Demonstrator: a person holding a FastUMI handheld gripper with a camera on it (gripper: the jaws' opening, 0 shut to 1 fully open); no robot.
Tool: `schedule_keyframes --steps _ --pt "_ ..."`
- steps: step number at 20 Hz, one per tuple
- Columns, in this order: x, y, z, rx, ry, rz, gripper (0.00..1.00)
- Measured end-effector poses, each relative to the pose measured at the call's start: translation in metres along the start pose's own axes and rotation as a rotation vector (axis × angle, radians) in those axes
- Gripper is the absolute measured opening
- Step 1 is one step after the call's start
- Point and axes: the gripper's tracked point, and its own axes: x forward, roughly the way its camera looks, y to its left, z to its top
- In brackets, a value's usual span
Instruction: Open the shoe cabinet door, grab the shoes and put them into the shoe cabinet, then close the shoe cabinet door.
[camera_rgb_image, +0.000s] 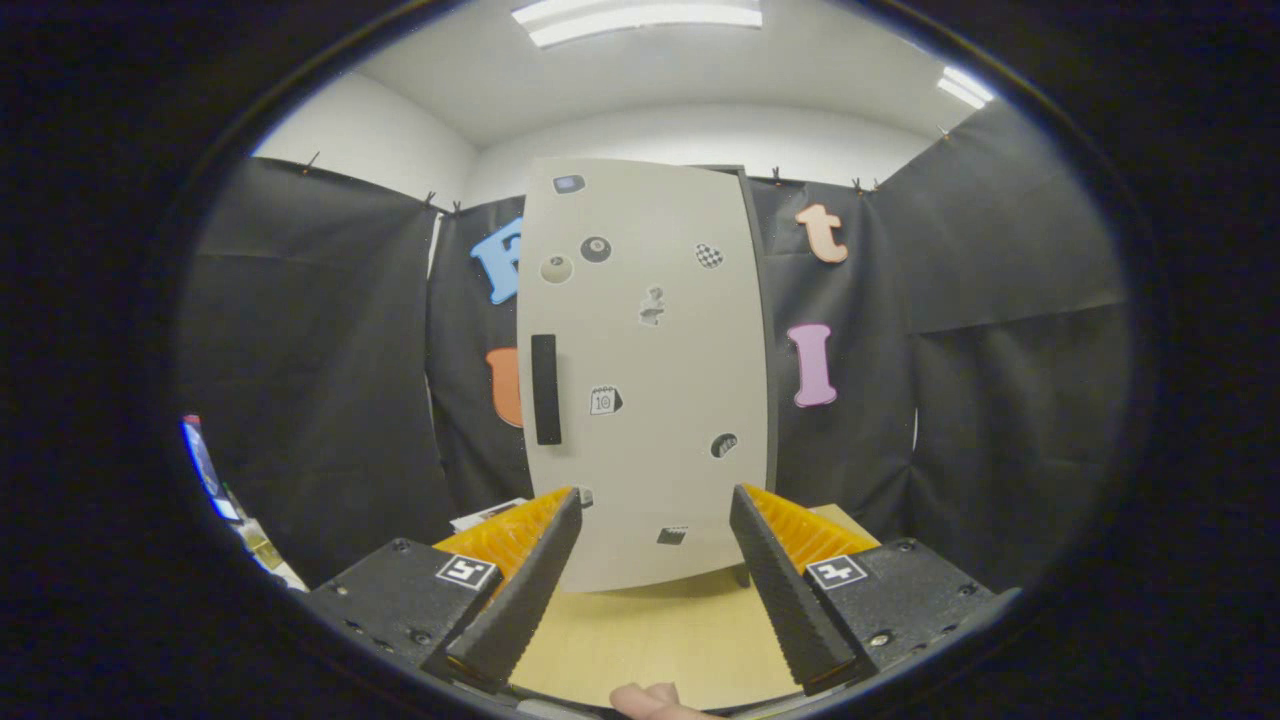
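Gripper (655, 520) held level, aimed straight at the shoe cabinet; its two fingers (520, 590) spread wide apart with nothing between them, touching nothing

Shoe cabinet door (648, 370) stands upright dead ahead, beyond the fingertips and framed between them; pale flat panel, shut as far as can be told; a dark vertical handle (545, 388) sits near its left edge at about mid height; small stickers (604, 400) scattered over the panel, details too small to make out; a thin dark edge of the cabinet body (768, 330) shows along the door's right side

Cabinet rests on a light wooden table (650, 630); bare tabletop runs from under the fingers up to the foot of the door; nothing lies on that stretch, so the line from the fingers to the handle is unobstructed

A fingertip (650, 698) of the person shows at the near rim of the table, below and between the fingers

Some flat printed paper (488, 514) lies on the table just behind the left finger, partly hidden by it; a few coloured items (215, 480) sit far off to the left, too blurred to identify

Black cloth wall (320, 350) hangs behind and to both sides of the cabinet; white ceiling with strip lights (640, 18) above
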Motion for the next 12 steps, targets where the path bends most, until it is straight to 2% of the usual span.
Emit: schedule_keyframes --steps 6,12 --pt "-0.036 -0.011 0.002 0.0 -0.01 0.012 0.98" --pt "-0.052 -0.015 0.009 -0.008 -0.047 -0.003 0.98"
